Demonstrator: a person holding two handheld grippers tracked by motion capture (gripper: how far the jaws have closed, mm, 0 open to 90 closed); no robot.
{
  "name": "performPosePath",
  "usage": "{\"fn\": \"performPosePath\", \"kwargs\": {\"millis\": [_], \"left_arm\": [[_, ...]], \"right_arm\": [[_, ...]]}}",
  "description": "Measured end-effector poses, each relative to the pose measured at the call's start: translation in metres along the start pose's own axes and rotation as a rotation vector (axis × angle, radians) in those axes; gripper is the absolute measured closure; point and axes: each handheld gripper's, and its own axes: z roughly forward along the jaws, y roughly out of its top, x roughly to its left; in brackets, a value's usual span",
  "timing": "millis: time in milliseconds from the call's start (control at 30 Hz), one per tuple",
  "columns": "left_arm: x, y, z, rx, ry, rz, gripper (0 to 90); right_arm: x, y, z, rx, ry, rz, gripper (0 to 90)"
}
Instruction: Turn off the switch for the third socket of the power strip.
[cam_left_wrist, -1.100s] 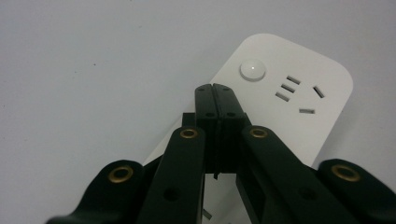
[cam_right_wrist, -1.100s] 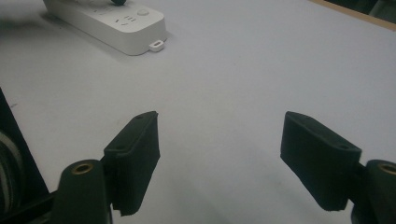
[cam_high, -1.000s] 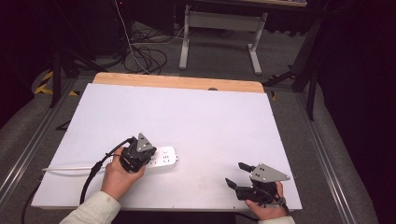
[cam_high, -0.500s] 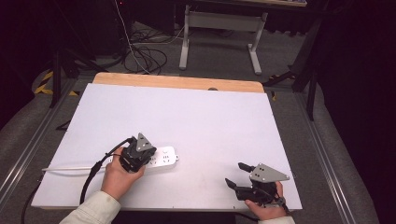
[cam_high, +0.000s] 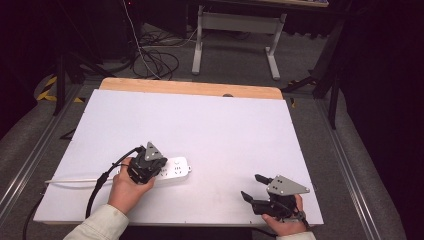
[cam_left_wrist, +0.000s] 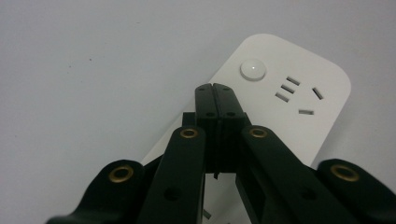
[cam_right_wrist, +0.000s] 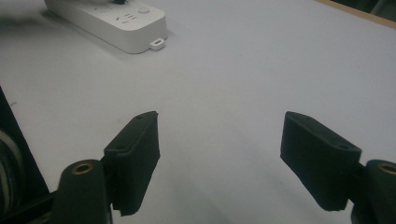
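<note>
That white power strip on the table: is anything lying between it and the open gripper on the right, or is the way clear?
Nothing visible stands between them. From the right gripper, whose jaws stand wide apart, bare white table runs up to the power strip. The left gripper, jaws together, sits over the strip's far part.

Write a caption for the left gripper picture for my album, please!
The left gripper, jaws shut together, hovers over a white power strip near its round button.
</note>
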Motion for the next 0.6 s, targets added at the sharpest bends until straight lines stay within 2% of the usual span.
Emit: {"fn": "performPosePath", "kwargs": {"millis": [33, 100, 167, 267, 300, 367, 433, 600], "left_arm": [[0.001, 0.000, 0.000, 0.000, -0.001, 0.002, 90.0], [0.002, 0.001, -0.004, -0.008, -0.027, -0.035, 90.0], [0.002, 0.001, -0.004, -0.007, -0.033, -0.038, 90.0], [0.001, 0.003, -0.009, -0.039, -0.025, -0.034, 90.0], [0.001, 0.003, -0.011, -0.050, -0.036, -0.041, 90.0], [0.002, 0.005, -0.016, -0.058, -0.027, -0.037, 90.0], [0.002, 0.005, -0.018, -0.067, -0.040, -0.049, 90.0], [0.001, 0.006, -0.024, -0.076, -0.026, -0.030, 90.0]], "right_arm": [[0.000, 0.000, 0.000, -0.003, 0.001, 0.001, 28.5], [-0.001, 0.000, 0.000, -0.002, -0.002, 0.001, 28.5], [-0.001, 0.000, 0.000, -0.003, -0.001, 0.002, 28.5], [-0.001, 0.000, 0.000, -0.005, -0.001, 0.003, 28.5], [-0.001, 0.000, 0.000, -0.005, -0.001, 0.003, 28.5], [-0.001, 0.000, 0.000, -0.004, -0.002, 0.004, 28.5], [-0.001, 0.000, 0.000, -0.003, -0.002, 0.002, 28.5], [-0.001, 0.000, 0.000, -0.005, -0.002, 0.001, 28.5]]}}
